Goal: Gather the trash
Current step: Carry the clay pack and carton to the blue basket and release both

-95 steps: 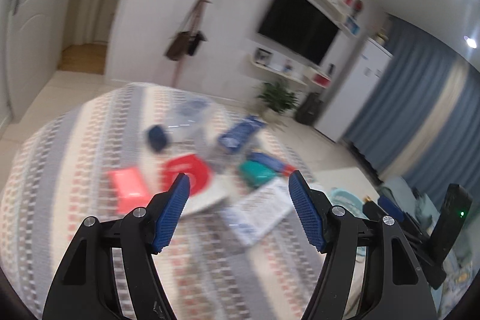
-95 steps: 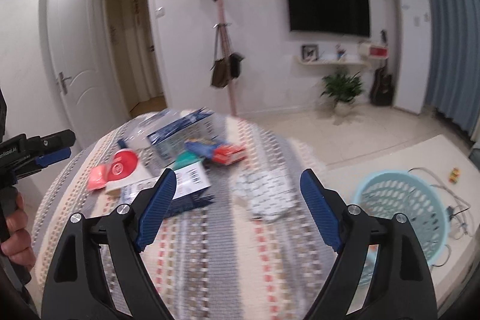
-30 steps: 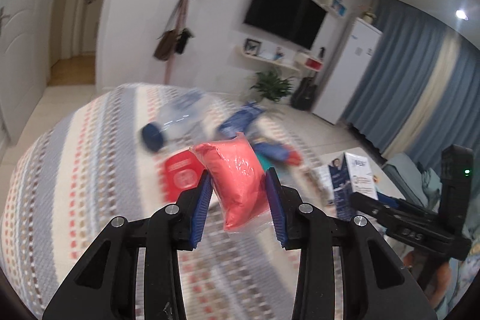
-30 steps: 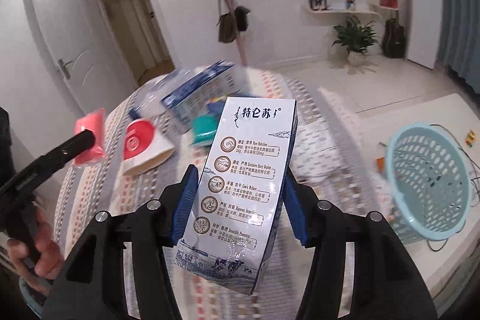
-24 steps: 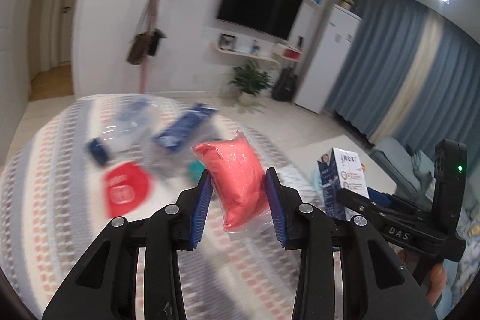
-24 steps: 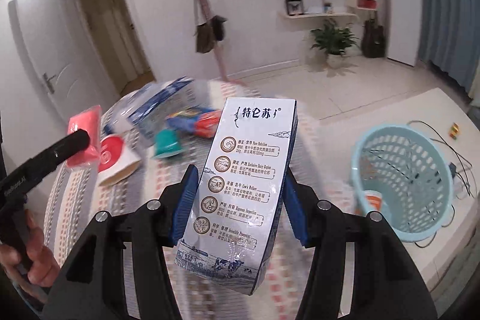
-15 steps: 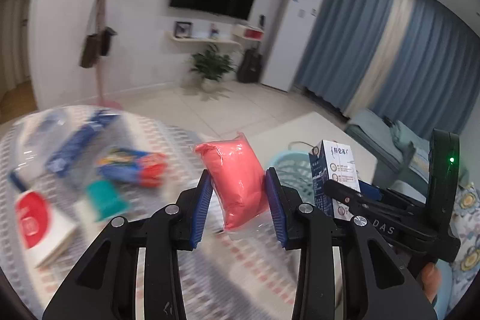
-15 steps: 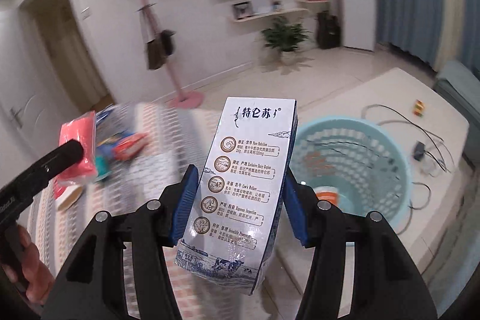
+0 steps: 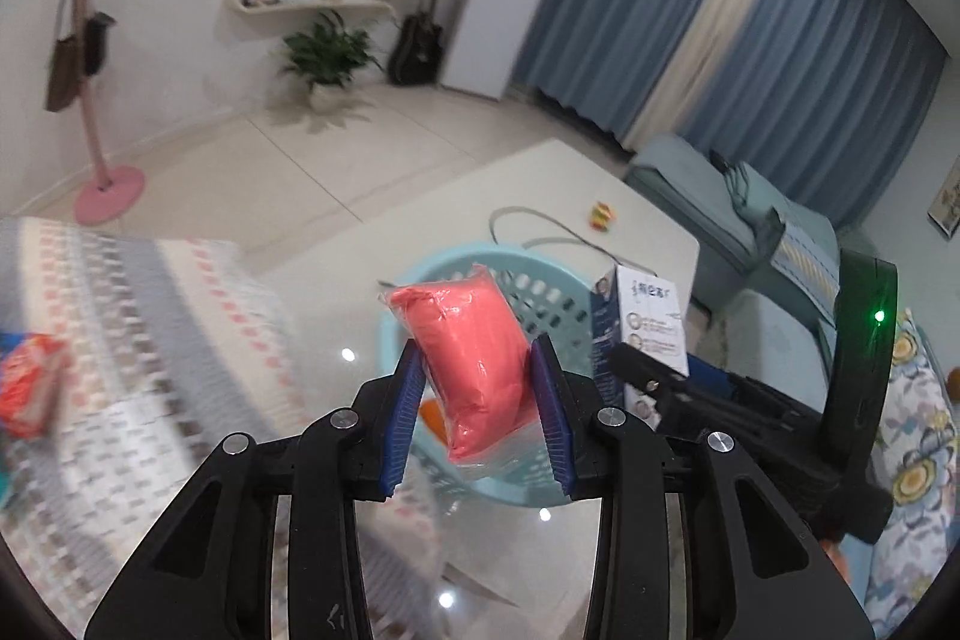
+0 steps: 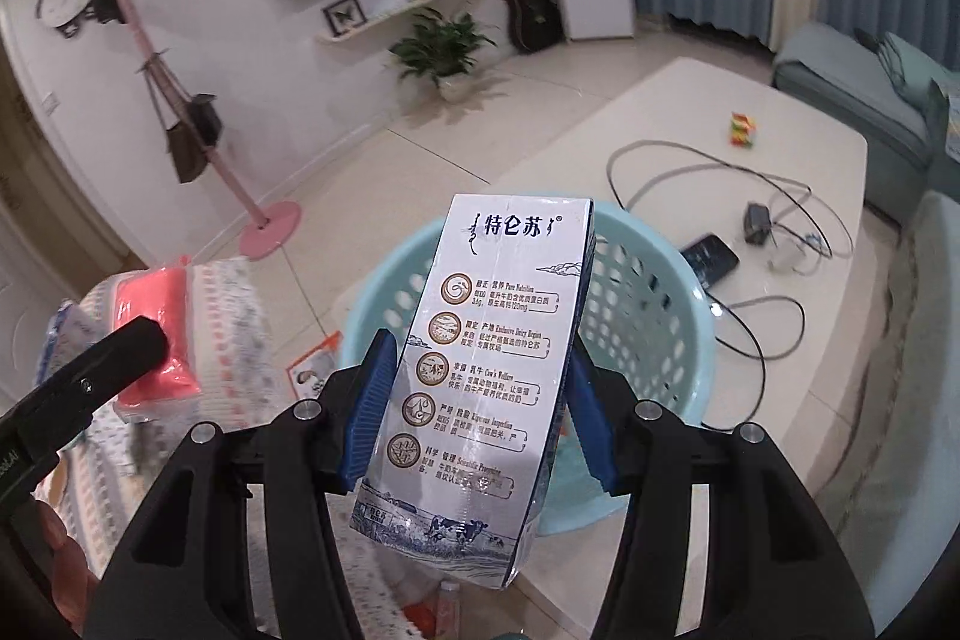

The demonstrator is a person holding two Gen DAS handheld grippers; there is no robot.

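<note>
A: Gripping check, left tool (image 9: 479,403)?
B: Clamped on the pink soft pack (image 9: 469,365) in clear wrap. Blue pads press both its sides; pack is upright, leaning slightly left.
A: Where is it relative to the bin?
B: Held in the air in front of the light-blue perforated basket (image 9: 543,287). Basket rim shows behind and on both sides of the pack. Something orange shows low inside the basket, too hidden to identify.
A: Right tool (image 10: 474,418)?
B: Closed on the milk carton (image 10: 480,370), pads on both narrow sides. Carton upright, top tilted slightly right, printed face toward the camera.
A: Position?
B: Also airborne, in front of the same basket (image 10: 654,322), whose rim wraps around behind it. Left wrist view puts the carton (image 9: 642,322) just right of the pink pack, apart, not touching.
A: Surroundings?
B: Patterned counter (image 9: 120,340) at left, blurred. Cables and a phone (image 10: 711,259) on the low white table (image 10: 660,118) behind the basket.
</note>
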